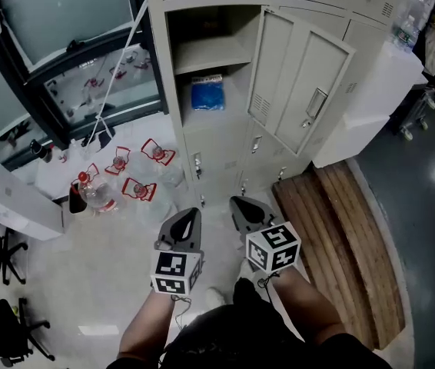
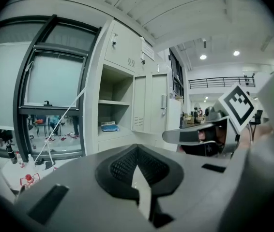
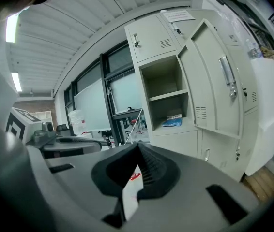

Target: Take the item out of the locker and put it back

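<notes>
Progress is reading two ways, and the views are not settling which: either nothing is begun, or the whole round trip is done. Near the top middle of the head view the locker (image 1: 168, 68) is standing with its door (image 1: 298, 83) swung open to the right. The blue item (image 1: 207, 93) is lying flat on the bottom of the open compartment, under the inner shelf (image 1: 210, 52), and neither gripper is touching it.

Both grippers are hanging in the lower middle of the frame, close to the person's body and well apart from the locker. The left gripper (image 1: 190, 215) is pointing up-frame toward the locker. Its own view is showing its fingers (image 2: 120, 166) pressed together with nothing between them, and the item is showing small at left of centre. The right gripper (image 1: 242, 204) is sitting just beside the left one, its fingers (image 3: 159, 170) likewise meeting at the tips and carrying nothing.

Judging from how things are lying, if this is the start, every step is waiting: reaching up to the compartment, spreading the fingers, clamping the item, drawing it out, and setting it back. If this is the end, the item is already resting where the task is asking for it.
</notes>
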`<action>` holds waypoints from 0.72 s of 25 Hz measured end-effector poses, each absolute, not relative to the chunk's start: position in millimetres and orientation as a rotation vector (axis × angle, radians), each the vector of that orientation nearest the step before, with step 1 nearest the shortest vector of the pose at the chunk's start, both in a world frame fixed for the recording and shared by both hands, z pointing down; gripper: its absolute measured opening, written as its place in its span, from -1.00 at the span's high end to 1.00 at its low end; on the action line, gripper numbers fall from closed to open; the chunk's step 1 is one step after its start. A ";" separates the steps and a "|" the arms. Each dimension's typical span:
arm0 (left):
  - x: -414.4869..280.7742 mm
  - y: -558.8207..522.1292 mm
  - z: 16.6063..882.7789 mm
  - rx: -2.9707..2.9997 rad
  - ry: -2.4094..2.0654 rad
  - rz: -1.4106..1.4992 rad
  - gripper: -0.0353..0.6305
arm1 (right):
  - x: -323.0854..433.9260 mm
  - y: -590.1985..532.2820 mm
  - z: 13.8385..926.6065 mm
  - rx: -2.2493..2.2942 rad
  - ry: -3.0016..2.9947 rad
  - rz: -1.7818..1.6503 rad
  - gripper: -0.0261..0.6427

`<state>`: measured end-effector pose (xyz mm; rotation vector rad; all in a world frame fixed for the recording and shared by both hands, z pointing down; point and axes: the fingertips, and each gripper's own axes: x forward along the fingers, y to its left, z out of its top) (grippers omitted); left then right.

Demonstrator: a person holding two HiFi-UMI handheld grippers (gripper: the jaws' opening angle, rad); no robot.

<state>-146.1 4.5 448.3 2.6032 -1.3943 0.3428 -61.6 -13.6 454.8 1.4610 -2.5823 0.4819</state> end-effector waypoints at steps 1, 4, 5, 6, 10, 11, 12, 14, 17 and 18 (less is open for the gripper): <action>-145.5 6.6 448.1 2.608 -1.387 0.339 0.88 | -61.1 -10.7 454.6 1.468 -2.578 0.479 0.92; -144.1 12.5 446.3 2.618 -1.372 0.330 0.88 | -60.3 -3.6 451.8 1.479 -2.569 0.464 0.92; -143.9 14.0 445.5 2.622 -1.371 0.330 0.88 | -60.4 -1.9 450.1 1.481 -2.569 0.460 0.92; -143.9 15.3 444.8 2.624 -1.370 0.329 0.88 | -60.7 -0.6 448.3 1.482 -2.570 0.456 0.92; -145.7 19.4 441.3 2.629 -1.366 0.324 0.88 | -63.5 3.6 444.0 1.480 -2.576 0.449 0.92; -146.4 19.9 440.4 2.630 -1.366 0.323 0.88 | -64.5 4.0 443.6 1.477 -2.577 0.448 0.92; -147.2 20.0 439.9 2.631 -1.367 0.324 0.88 | -65.6 4.1 443.4 1.475 -2.578 0.447 0.92; -148.6 20.1 440.3 2.632 -1.368 0.327 0.88 | -67.4 4.4 444.3 1.472 -2.578 0.445 0.92; -149.0 21.1 441.4 2.630 -1.369 0.326 0.88 | -67.9 6.2 447.1 1.469 -2.576 0.449 0.92; -148.9 21.5 441.7 2.629 -1.368 0.329 0.88 | -67.6 6.7 447.4 1.470 -2.576 0.450 0.92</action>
